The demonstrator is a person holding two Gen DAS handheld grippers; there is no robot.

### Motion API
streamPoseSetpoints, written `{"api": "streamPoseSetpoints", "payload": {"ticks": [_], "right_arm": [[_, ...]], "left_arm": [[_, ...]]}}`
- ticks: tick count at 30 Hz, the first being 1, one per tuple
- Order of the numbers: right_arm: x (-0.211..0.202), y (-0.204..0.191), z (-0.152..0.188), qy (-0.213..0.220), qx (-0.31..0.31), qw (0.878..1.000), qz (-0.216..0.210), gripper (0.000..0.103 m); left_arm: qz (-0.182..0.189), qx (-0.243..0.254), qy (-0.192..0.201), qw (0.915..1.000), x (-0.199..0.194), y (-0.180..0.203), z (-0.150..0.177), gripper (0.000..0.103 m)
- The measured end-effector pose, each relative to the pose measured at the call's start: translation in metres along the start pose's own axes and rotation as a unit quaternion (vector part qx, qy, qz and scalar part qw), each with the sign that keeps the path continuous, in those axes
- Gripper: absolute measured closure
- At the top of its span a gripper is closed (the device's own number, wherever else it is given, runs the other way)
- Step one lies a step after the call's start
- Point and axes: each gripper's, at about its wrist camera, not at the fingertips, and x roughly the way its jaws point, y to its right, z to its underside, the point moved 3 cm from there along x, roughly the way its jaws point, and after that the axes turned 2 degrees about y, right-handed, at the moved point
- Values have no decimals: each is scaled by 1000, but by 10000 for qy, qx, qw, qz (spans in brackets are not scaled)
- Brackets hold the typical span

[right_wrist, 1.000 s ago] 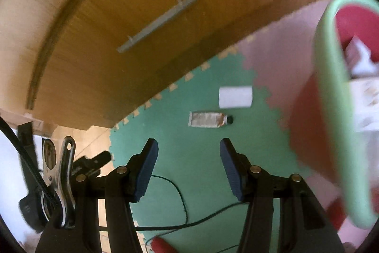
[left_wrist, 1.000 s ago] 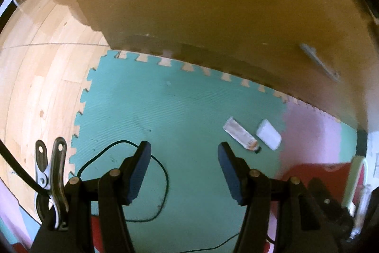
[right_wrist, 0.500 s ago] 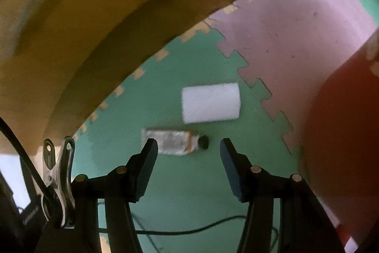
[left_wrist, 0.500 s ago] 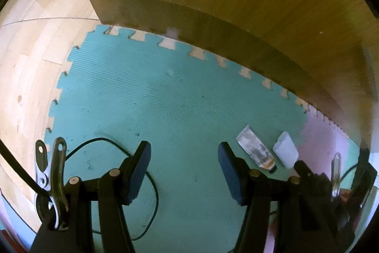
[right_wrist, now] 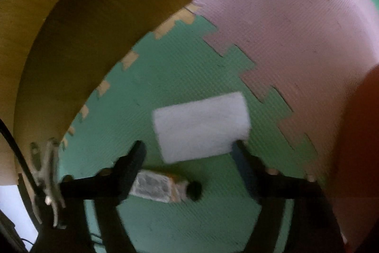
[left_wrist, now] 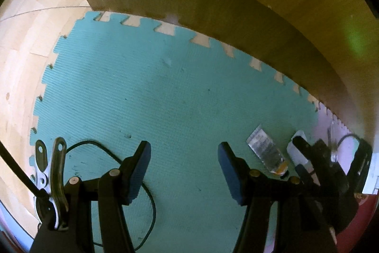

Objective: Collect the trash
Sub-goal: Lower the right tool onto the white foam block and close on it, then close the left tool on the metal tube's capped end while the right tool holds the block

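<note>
Right hand-held gripper (right_wrist: 187, 153): jaws opening, nothing pinched between them; compared with a second ago the view has dropped much closer to the floor, and the flat white rectangular wrapper (right_wrist: 201, 126) now fills the space just ahead of the fingertips, its near corners almost at the two pads. The crumpled silver tube with a black cap (right_wrist: 163, 186) lies just behind the wrapper, nearer the camera, between the two fingers and partly hidden by the left one. Both pieces of trash rest on the green foam puzzle mat (right_wrist: 180, 72). Judgement: descent plus widening jaws reads as the approach to a first pick, most likely the wrapper; no contact yet. Left hand-held gripper (left_wrist: 184, 158): fingers apart, empty, also lower than a second ago, over bare mat. From its view the same tube (left_wrist: 266, 152) and wrapper (left_wrist: 296, 148) sit off to the right, with the right hand-held gripper (left_wrist: 305, 158) above them. Surroundings: black cable (left_wrist: 151, 203) looped on the mat under the left fingers; pink mat tile (right_wrist: 296, 23) joins the green one; wooden cabinet front (left_wrist: 236, 6) borders the mat; a blurred red object (right_wrist: 360, 134) crowds the right edge. Obstacles: wrapper lies flat, so the pads may slide over it; the tube sits close enough to be nudged.
</note>
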Motion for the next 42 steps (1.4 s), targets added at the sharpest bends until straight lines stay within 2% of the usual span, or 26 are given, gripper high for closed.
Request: {"api": "streamPoseSetpoints", "payload": {"ticks": [3,5,7,8,11,13,16,22,27,31,35,42], "right_arm": [[4,-9,0,47,-247,9995,201,20],[6,-14,2,48,-444,9981,423,24],[5,-16,5,128,-544,9955,760,46],[4,-15,6,170,-571,9942,890,49],[2,-15,8,248,-645,9935,902,59],[0,-14,7,278,-698,9936,848,74],[-5,-10,4,266,-677,9941,801,84],[-21,-13,7,233,-813,9939,711,86],[-61,-23,20,220,-1202,9907,605,86],[-100,-20,31,170,-1248,9911,439,86],[-155,-25,53,164,-1552,9873,304,86],[-252,-17,65,446,-1670,9849,46,86]], "left_arm": [[56,24,-76,10000,6,3,4,41],[70,43,-114,9999,9,4,6,41],[66,83,-141,9998,10,6,8,41],[66,99,-144,9998,11,7,9,41],[94,136,-143,9998,10,9,11,41],[140,161,-138,9997,8,10,11,41],[179,214,-156,9995,8,12,11,41],[312,157,-254,9991,7,16,12,41],[454,20,-290,9985,2,20,11,41],[577,-60,-332,9978,-1,25,11,40],[682,-84,-393,9969,-3,35,14,40],[793,-166,-550,9952,-3,56,23,39]]}}
